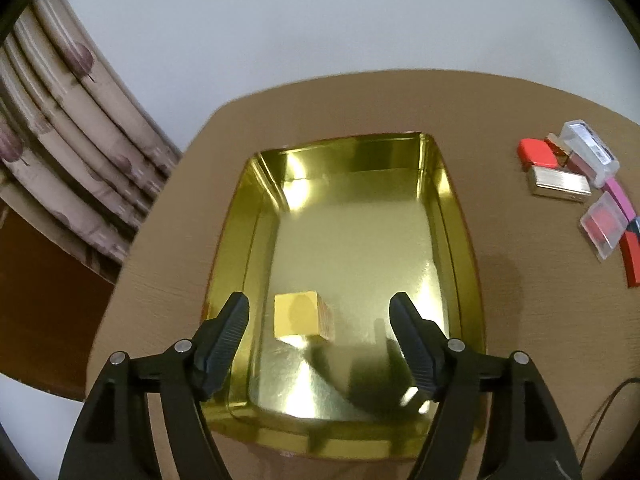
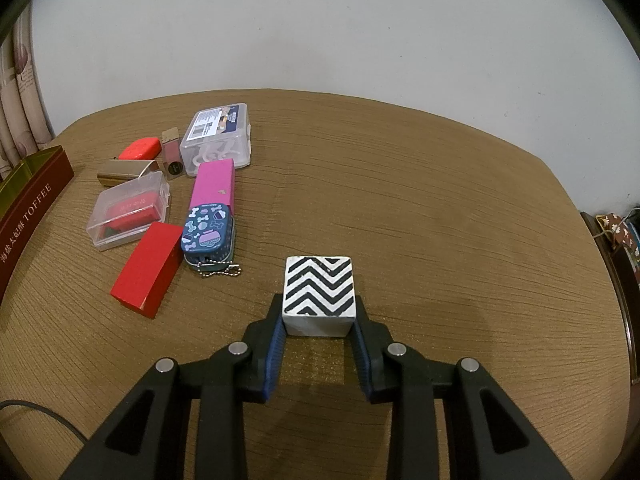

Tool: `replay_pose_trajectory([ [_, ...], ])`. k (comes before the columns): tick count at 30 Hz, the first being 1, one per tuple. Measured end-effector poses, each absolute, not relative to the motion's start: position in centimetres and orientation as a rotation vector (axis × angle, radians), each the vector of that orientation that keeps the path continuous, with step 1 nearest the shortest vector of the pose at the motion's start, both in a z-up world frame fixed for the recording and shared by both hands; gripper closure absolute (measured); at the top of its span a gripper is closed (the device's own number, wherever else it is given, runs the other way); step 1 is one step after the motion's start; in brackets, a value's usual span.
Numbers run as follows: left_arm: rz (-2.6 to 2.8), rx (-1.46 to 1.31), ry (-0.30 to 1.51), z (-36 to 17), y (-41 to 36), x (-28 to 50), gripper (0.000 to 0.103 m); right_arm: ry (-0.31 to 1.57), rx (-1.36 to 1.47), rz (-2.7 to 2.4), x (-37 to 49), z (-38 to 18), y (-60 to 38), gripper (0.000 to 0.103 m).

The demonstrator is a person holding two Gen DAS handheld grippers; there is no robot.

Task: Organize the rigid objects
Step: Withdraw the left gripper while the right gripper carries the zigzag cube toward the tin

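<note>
A small gold cube (image 1: 302, 315) lies on the shiny floor of the gold tin (image 1: 448, 200), near its front left corner. My left gripper (image 1: 320, 308) hovers above it, open, its pads well apart from the cube. In the right wrist view my right gripper (image 2: 319, 312) is shut on a white cube with a black zigzag top (image 2: 319, 294), held just above the wooden table (image 2: 440, 200).
Left of the zigzag cube lies a cluster of small items: a red box (image 2: 146, 268), a blue patterned tin (image 2: 207, 234), a pink box (image 2: 214, 184), clear plastic cases (image 2: 130, 210), a gold case (image 2: 126, 172). The toffee tin's side (image 2: 28, 212) stands at far left. A curtain (image 1: 72, 140) hangs left.
</note>
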State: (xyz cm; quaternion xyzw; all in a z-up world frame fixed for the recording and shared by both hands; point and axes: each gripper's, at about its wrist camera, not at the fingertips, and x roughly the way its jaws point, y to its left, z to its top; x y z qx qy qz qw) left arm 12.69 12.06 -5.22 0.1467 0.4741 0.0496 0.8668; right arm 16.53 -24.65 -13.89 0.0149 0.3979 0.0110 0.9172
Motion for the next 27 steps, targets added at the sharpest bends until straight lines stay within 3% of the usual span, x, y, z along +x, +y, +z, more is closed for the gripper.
replay_pose_trajectory([
  [27, 0.194, 0.152, 0.861, -2.9, 17.1, 9.3, 0.013, 0.825, 0.023, -0.065, 14.8, -11.3, -22.8, 0.073],
])
